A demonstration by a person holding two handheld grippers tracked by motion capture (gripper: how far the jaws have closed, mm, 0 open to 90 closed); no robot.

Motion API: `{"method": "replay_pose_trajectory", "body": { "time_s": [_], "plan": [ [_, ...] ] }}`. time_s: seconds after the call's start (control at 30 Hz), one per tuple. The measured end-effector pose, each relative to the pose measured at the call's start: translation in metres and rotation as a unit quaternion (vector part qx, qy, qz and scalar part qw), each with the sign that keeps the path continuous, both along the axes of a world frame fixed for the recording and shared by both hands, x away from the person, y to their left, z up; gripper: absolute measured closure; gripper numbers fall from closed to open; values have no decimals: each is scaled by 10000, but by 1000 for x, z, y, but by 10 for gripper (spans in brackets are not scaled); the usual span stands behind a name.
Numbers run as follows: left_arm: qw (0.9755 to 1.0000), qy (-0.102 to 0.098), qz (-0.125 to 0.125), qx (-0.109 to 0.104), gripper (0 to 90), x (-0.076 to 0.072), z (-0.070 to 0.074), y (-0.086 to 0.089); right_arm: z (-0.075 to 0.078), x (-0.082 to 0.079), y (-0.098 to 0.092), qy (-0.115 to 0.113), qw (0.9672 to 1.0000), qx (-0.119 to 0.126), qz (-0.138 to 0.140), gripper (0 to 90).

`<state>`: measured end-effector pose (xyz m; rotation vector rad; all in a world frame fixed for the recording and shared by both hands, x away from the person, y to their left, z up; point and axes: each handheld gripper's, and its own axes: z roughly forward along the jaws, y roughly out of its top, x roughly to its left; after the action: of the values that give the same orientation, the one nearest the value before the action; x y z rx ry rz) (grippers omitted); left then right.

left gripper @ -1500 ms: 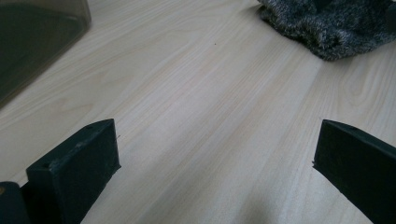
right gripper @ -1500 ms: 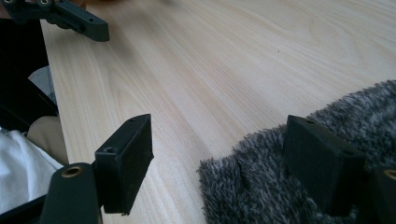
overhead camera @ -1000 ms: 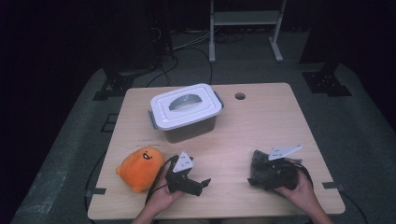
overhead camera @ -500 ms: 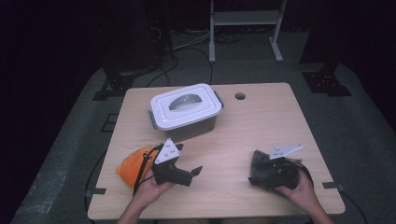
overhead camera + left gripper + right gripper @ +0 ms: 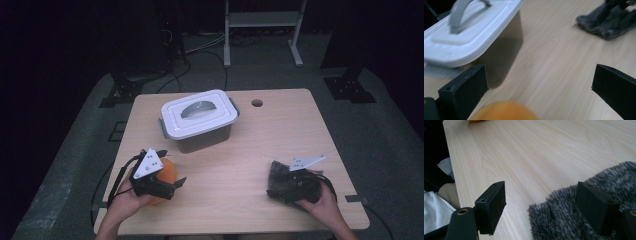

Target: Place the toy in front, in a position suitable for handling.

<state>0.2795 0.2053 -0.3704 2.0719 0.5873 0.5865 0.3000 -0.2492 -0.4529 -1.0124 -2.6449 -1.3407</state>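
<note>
L gripper [image 5: 172, 186]: fingers spread, over orange plush toy [image 5: 167, 172] nr counter's front-left corner.
R gripper [image 5: 280, 186]: fingers apart, one on grey fuzzy cloth [image 5: 280, 175], front-right.
Lidded bin [image 5: 199, 120]: back-centre.

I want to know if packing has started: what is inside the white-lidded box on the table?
The box is shut: its white lid with a grey handle covers the top, so nothing inside shows. Its dark wall is not see-through here. The orange thing and grey fuzzy cloth lie outside it.
</note>
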Motion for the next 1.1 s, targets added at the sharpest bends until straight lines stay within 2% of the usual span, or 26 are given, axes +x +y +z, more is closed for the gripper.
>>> {"method": "replay_pose_trajectory", "body": {
  "time_s": [0.17, 0.4, 0.43, 0.5, 0.73, 0.97, 1.03, 1.1],
  "plan": [
    [9993, 251, 267, -104, 0, 6, -9, 31, 0, 0, -1, -28, 10000, -23, -14, 234],
    [9975, 482, 481, -171, 0, 10, -21, 53, 2, 0, -5, -65, 10000, -29, -62, 234],
    [9966, 578, 545, -214, 0, 11, -24, 57, 2, 0, -6, -70, 10000, -27, -65, 234],
    [9962, 613, 569, -236, 0, 12, -25, 59, 2, 0, -7, -78, 9999, -28, -89, 234],
    [9943, 879, 593, -82, 0, 15, -37, 67, 2, 2, -14, -103, 9997, -41, -216, 235],
    [9924, 1016, 684, -135, 0, 19, -47, 73, 1, 3, -16, -90, 9996, -85, -258, 235],
    [9916, 1050, 716, -231, 0, 20, -49, 75, 1, 3, -16, -85, 9996, -95, -257, 235],
    [9914, 1061, 738, -181, 0, 20, -50, 75, 0, 3, -16, -90, 9996, -117, -248, 235]
  ]
}}
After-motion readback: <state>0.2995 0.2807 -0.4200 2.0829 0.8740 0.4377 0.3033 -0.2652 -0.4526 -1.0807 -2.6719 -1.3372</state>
